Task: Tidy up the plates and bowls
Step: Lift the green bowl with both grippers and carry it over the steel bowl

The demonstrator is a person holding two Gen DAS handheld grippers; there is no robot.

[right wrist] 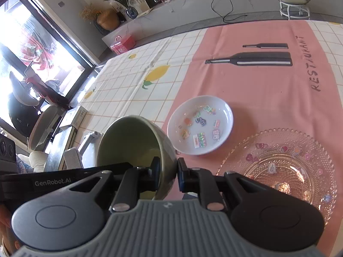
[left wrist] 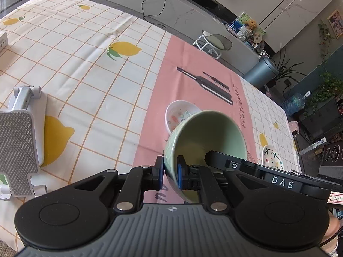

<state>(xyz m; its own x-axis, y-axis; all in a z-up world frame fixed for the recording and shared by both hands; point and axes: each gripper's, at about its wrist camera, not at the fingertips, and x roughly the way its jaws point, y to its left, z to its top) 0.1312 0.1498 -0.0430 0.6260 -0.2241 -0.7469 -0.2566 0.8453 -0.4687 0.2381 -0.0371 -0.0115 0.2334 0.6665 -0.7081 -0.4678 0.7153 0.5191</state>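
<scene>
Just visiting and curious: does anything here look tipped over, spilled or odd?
Only the green bowl: it is tilted on its side, pinched at opposite rims by the left gripper and right gripper. Nothing spills; the white dish and glass plate lie flat.

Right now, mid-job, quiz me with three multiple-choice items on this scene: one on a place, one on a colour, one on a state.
1. Where does the white sticker dish sit?
A. on the pink placemat
B. on the white stool
C. inside the glass plate

2. What colour is the inside of the held bowl?
A. red
B. pale green
C. black

3. How is the bowl held?
A. resting flat on the table
B. by one gripper only
C. tilted, with both grippers clamped on its rim

Answers:
1 A, pink placemat shows all round the dish, which sits beside the glass plate.
2 B, the left wrist view looks straight into it.
3 C, the left gripper and right gripper each pinch the wall.
</scene>
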